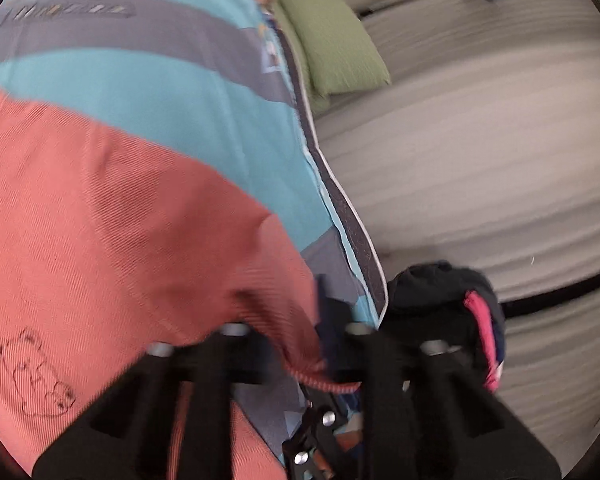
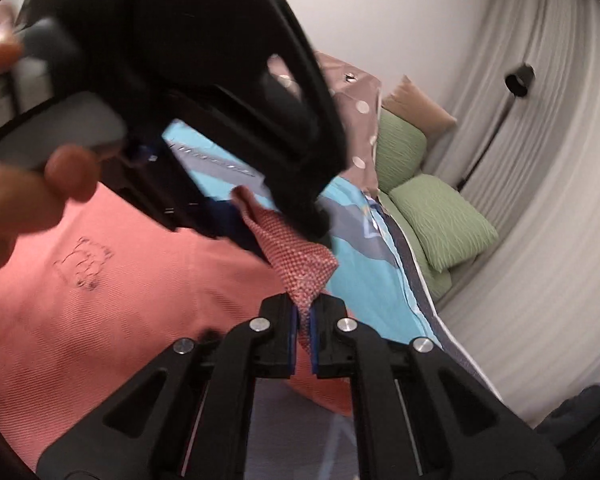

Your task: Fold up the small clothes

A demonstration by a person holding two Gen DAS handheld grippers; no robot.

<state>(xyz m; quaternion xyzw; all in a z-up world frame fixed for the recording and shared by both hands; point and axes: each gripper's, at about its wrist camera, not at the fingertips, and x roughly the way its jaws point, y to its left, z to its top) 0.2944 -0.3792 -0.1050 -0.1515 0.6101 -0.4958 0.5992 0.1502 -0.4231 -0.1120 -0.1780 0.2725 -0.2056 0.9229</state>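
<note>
A salmon-pink small garment [image 1: 112, 216] with a stitched bear outline lies spread on a blue and grey bedspread [image 1: 148, 80]. My left gripper [image 1: 300, 344] is shut on a corner of the garment and lifts it. In the right wrist view the garment [image 2: 100, 300] fills the lower left, and my right gripper [image 2: 305, 320] is shut on a lifted edge of it. The left gripper's black body [image 2: 220, 80] hangs close above, also pinching that edge, with a person's fingers on it.
Green pillows [image 1: 336, 40] lie at the bed's far end, also in the right wrist view [image 2: 440, 216], with a tan cushion [image 2: 416, 104]. A dark garment with pink trim [image 1: 452, 312] lies beside the bed's edge. Grey curtains [image 2: 540, 160] and a black stand [image 2: 520, 76] are behind.
</note>
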